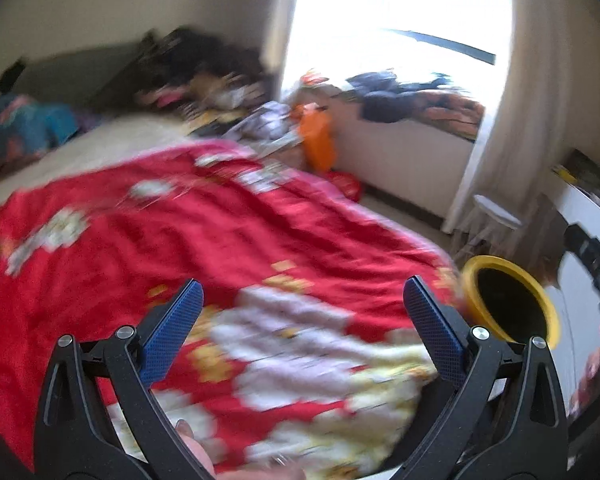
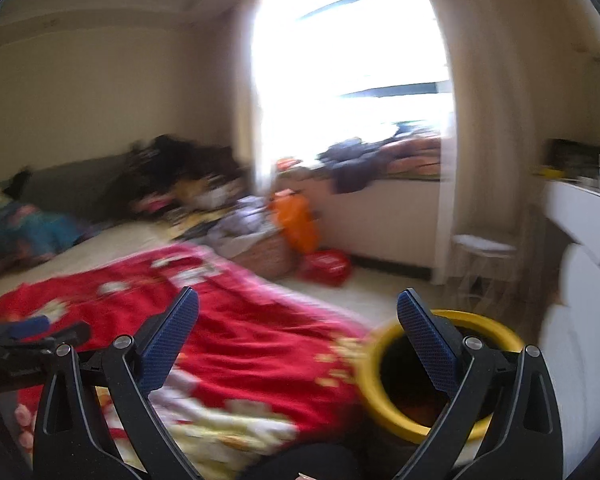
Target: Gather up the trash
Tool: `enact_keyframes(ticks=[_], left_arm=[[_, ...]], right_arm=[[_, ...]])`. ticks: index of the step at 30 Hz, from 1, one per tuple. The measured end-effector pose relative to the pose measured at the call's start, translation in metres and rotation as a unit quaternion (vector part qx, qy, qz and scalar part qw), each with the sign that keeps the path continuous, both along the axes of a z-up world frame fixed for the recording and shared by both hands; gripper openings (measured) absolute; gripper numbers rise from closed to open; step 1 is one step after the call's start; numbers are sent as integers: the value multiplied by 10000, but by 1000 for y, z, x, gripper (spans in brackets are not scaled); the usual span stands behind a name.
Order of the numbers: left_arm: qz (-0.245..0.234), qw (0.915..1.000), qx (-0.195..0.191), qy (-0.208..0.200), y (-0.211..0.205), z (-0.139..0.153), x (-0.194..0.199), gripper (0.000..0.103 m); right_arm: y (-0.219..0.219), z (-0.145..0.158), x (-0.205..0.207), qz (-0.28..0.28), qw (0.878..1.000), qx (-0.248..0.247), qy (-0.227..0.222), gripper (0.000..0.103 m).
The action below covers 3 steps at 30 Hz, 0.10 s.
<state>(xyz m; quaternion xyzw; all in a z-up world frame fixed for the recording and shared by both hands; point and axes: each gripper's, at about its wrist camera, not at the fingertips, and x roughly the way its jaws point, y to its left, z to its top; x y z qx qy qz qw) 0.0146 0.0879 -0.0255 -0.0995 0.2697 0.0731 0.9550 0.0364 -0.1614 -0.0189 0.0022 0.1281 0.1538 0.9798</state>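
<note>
one red blanket (image 1: 180,240), one yellow bin (image 2: 432,372), one orange bag (image 2: 294,220), one red bag (image 2: 326,266), one stool (image 2: 484,246).

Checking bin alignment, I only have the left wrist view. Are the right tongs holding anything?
Observer: No. The right tongs are open, with nothing between them.
Operator: Where do they point?
Observer: Across the red blanket. Their right finger overlaps the mouth of the yellow bin.
Operator: Anything in the bin?
Observer: A brownish patch low inside, too blurred to name.
</note>
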Motion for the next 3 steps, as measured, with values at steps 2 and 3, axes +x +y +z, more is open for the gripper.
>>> enact_keyframes(ticks=[2,3], left_arm=[[729,9972,-51,171,51,-10,-15,92],[1190,9926,-57,247,81,-19,-26,92]], right_arm=[[49,3,23,769,9963,-166,343,97],[73,2,33,1113,9919,-228,571,97]])
